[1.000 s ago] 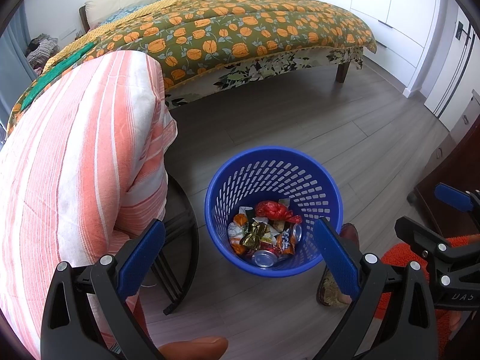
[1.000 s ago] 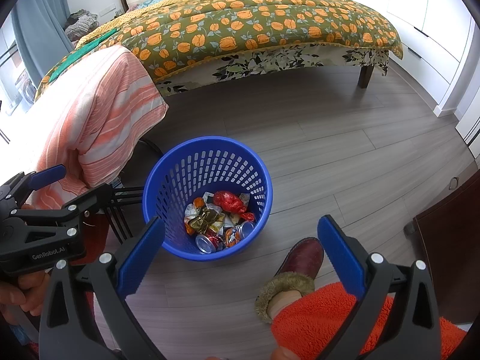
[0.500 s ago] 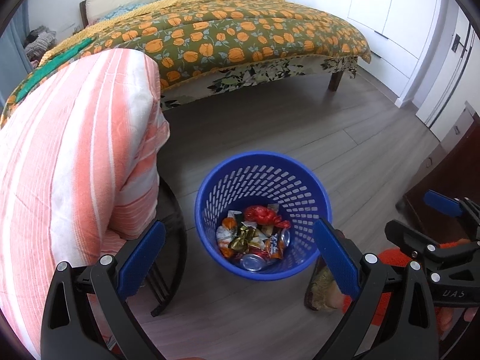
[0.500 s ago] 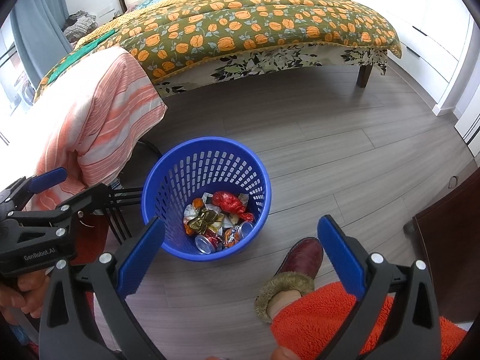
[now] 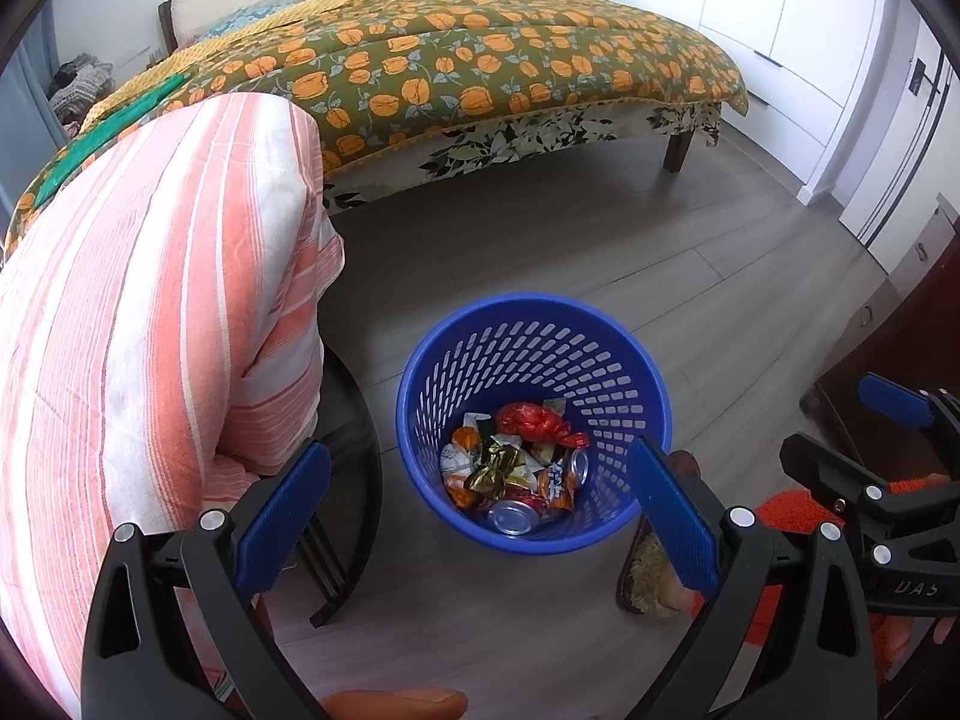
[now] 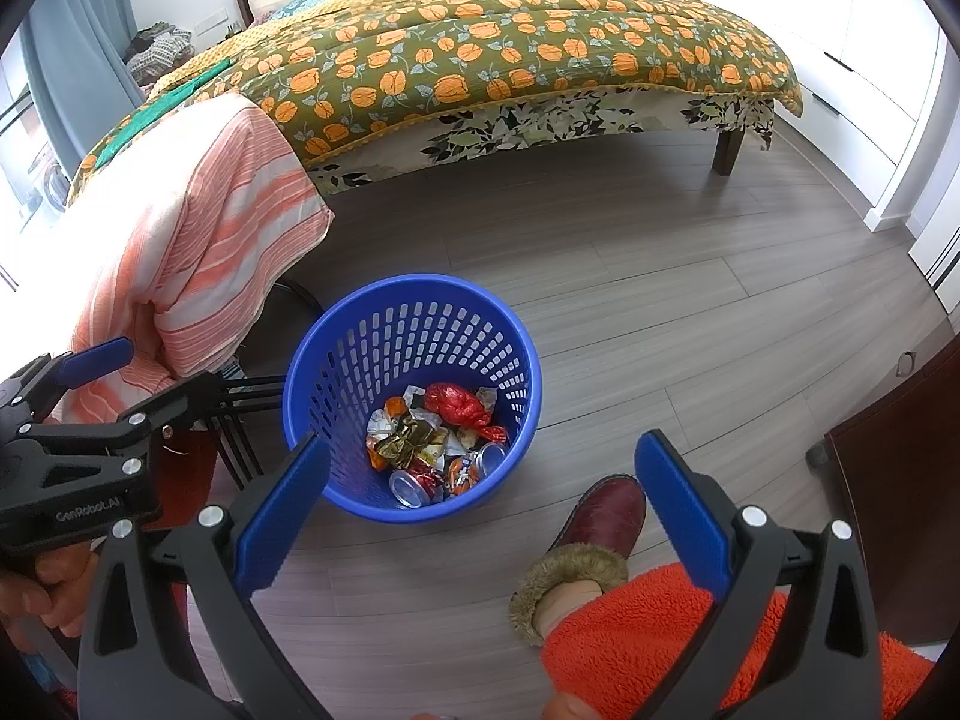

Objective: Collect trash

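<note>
Grey wood-plank floor (image 6: 660,276) clear of litter; blue perforated plastic basket (image 5: 600,324) holds crumpled wrappers and cans (image 5: 516,474). Left tool (image 5: 477,504) and right tool (image 6: 480,498) both wide open, empty. Views barely shifted over last second: collection looks finished

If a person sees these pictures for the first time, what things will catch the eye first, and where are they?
The blue basket stands on the grey wood floor in the middle, with wrappers and cans at its bottom. Behind it is a bed with an orange-flowered cover, and to the left a striped orange and white cloth hangs over a chair. Both tongs, left and right, are open and empty in the foreground.
</note>
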Demonstrator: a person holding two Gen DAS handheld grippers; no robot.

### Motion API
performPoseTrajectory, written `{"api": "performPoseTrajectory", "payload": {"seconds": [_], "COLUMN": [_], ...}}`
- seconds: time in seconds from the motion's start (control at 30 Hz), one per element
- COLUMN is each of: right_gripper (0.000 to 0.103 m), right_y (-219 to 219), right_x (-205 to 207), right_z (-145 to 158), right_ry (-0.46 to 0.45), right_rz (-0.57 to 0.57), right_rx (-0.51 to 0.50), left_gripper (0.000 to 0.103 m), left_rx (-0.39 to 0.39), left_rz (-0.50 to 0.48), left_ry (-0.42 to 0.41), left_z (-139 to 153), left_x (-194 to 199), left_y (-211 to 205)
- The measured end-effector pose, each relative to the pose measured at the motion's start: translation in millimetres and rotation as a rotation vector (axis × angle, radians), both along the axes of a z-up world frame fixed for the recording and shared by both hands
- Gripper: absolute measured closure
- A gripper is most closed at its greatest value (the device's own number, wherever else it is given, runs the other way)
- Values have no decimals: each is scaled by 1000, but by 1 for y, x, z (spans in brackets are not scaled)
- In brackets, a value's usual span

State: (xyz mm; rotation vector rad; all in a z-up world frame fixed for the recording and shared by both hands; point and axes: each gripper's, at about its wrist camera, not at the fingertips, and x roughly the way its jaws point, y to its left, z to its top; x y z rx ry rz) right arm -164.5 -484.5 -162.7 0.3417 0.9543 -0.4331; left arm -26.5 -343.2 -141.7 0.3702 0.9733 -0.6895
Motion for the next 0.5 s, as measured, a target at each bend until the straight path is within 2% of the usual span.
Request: {"api": "performPoseTrajectory", "payload": {"seconds": [0.5], "right_gripper": [5], "right_y": [0], "right_x": [0], "right_z": [0], "right_ry": [0], "right_rz": [0], "right_rx": [0], "left_gripper": [5], "left_rx": [4], "left_rz": [1], "left_ry": [1], "left_z": [0], "left_x": [0], "left_y": [-1]}}
